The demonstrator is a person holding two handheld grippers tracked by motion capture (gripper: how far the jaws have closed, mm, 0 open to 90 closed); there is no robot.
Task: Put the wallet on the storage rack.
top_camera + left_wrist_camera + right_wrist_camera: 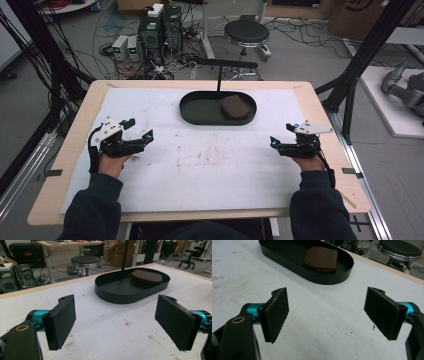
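Two wide-jawed grippers (141,135) (278,142) over bare cloth (210,170), tray (200,116) well ahead.

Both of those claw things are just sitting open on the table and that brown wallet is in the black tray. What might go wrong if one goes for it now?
1. The brown wallet lies flat against the far end wall of the black oval tray, so open jaws of the right gripper may catch the rim instead.
2. A thin post rises behind the tray; a reaching hand might knock it.
3. The left gripper is farther from the wallet's end.
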